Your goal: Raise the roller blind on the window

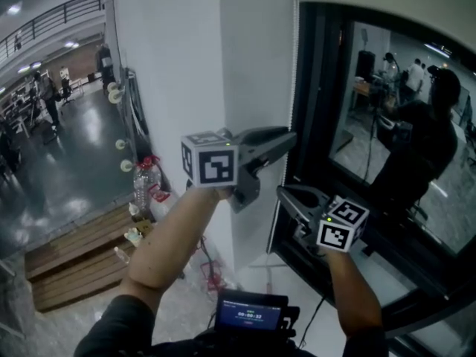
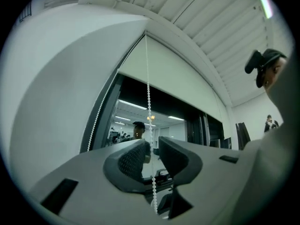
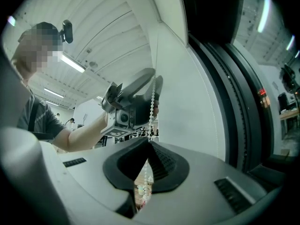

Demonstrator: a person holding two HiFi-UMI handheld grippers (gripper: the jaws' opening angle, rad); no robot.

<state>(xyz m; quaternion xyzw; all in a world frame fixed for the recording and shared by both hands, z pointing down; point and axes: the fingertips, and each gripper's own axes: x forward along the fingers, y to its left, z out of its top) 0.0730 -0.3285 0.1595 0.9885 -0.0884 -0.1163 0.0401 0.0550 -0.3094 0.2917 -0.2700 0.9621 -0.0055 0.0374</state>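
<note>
The white bead chain [image 1: 295, 65] hangs down the window frame's left edge, beside the dark window [image 1: 387, 125]. The pale roller blind [image 2: 173, 74] covers the upper part of the glass. My left gripper [image 1: 290, 136] is the upper one; it is open, and the chain [image 2: 148, 78] runs through the gap between its jaws, close to the left pad [image 2: 133, 158]. Below it, my right gripper [image 1: 282, 193] is shut on the same chain [image 3: 152, 107], which passes up out of its closed pads [image 3: 161, 161]. In the right gripper view the left gripper [image 3: 152, 81] shows higher up the chain.
A white wall pillar [image 1: 193, 65] stands left of the window. On the floor to the left are a wooden pallet [image 1: 74, 259] and a water bottle [image 1: 145, 184]. A small screen device [image 1: 251, 314] sits at my chest. The chain's second strand [image 2: 96, 121] hangs by the frame.
</note>
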